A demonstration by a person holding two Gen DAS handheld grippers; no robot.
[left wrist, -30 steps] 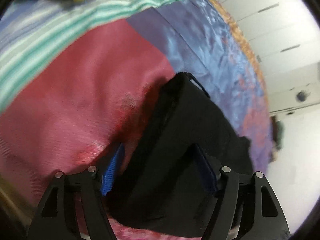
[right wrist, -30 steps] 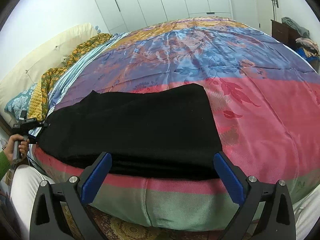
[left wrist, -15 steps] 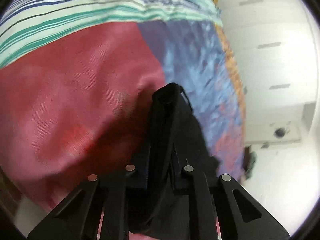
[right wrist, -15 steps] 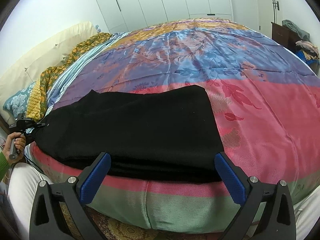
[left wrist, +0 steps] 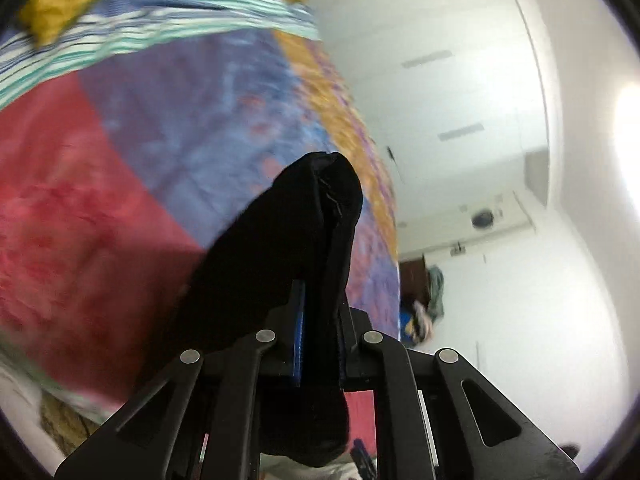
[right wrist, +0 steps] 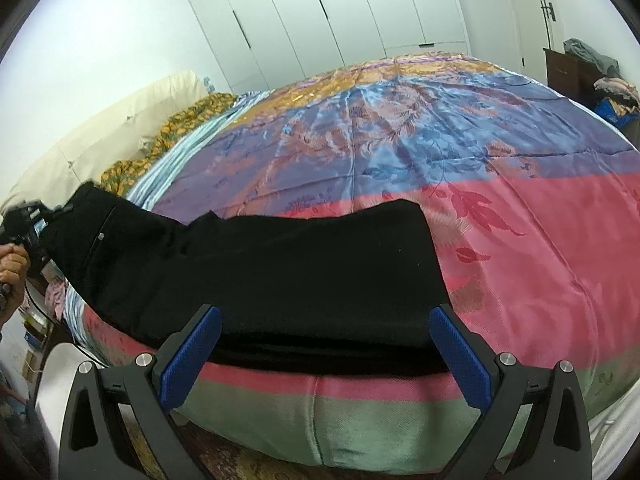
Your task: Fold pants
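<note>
Left wrist view shows the left gripper (left wrist: pixel 319 332) clamped tight on a thick bunched end of the black pants (left wrist: pixel 280 248), the cloth rising in a limp hump beyond the blue pads, clear of the bedspread (left wrist: pixel 100 184). In the right wrist view the pants (right wrist: pixel 280 272) lie lengthwise across the near side of the bed, the left end lifted at the far left where a hand (right wrist: pixel 14 264) carries that gripper, the right end flat on the pink band. The right gripper (right wrist: pixel 326 354) hangs wide open over the near long edge, holding nothing. The fabric looks soft, fairly heavy and several layers deep, so it should drape and sag rather than hold a line; the satiny bedspread may let it slide. A good hold is through all layers at an end. The near fold runs close to the bed's front edge (right wrist: pixel 320 412); ample bare bed lies beyond it.
</note>
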